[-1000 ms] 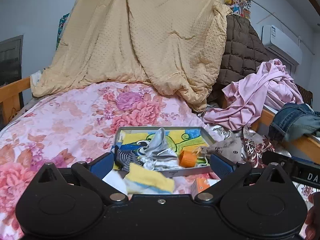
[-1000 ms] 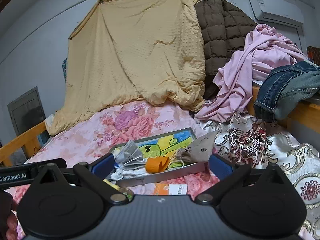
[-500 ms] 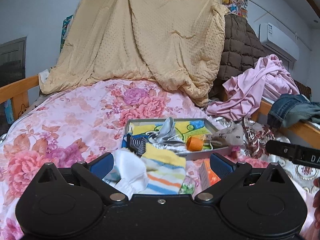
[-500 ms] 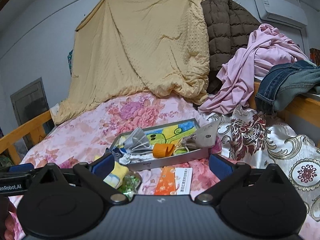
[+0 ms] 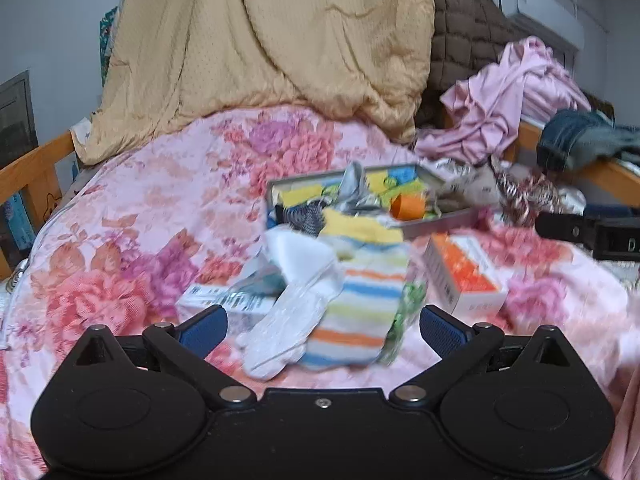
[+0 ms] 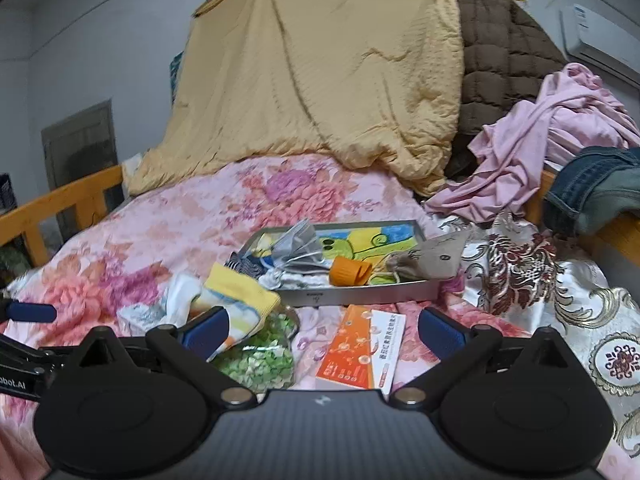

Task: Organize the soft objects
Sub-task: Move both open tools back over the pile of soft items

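A striped sock [image 5: 360, 292] with a yellow cuff lies on the floral bedspread, beside a white glove [image 5: 296, 320]. Both sit just ahead of my left gripper [image 5: 322, 326], which is open and holds nothing. Behind them a grey tray [image 5: 440, 224] with a cartoon bottom holds a grey face mask [image 5: 354, 188], a dark striped sock [image 5: 304, 214], an orange cup [image 5: 408, 206] and a beige pouch [image 5: 468, 190]. In the right wrist view, the same sock [image 6: 236, 296], tray [image 6: 360, 292] and mask [image 6: 296, 240] lie ahead of my open, empty right gripper [image 6: 322, 330].
An orange and white box [image 6: 360, 348] and a bag of green bits [image 6: 256, 356] lie in front of the tray. A yellow quilt [image 6: 320, 72], pink clothes [image 6: 560, 128] and jeans [image 6: 592, 188] are heaped at the back and right. Wooden bed rails [image 6: 60, 200] border the bed.
Both grippers have drawn back and risen, so the tray looks farther off. The striped sock, white glove and orange box now show fully in front of the left gripper.
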Available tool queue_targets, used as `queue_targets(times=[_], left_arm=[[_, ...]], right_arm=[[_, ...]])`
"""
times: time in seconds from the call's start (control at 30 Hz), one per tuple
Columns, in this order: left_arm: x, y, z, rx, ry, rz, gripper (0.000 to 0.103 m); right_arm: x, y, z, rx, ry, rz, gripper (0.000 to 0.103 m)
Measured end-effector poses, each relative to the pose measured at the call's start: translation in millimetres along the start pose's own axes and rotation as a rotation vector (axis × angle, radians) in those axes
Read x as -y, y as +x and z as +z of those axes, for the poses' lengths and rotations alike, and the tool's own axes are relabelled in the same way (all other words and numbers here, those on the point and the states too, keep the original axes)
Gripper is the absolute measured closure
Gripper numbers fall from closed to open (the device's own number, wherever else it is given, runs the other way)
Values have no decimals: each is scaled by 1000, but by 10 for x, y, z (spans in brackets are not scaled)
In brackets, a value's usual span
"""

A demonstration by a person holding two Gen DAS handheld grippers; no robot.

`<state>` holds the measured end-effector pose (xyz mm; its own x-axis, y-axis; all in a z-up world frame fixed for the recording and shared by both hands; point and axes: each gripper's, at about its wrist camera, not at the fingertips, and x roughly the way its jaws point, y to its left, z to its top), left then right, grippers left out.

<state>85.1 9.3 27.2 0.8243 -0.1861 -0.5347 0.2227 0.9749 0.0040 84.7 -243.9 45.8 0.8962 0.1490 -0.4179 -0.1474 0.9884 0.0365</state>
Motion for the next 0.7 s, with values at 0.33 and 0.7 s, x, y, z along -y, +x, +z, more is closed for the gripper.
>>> queue_targets(times=[0.33, 0.7], left_arm=[[-193, 113, -70, -94, -61, -10, 1], [-441, 315, -112, -194, -187, 14, 1]], right_arm=[[-299, 143, -68, -78, -132, 57, 0], [-636, 361, -209, -177, -300, 99, 0]])
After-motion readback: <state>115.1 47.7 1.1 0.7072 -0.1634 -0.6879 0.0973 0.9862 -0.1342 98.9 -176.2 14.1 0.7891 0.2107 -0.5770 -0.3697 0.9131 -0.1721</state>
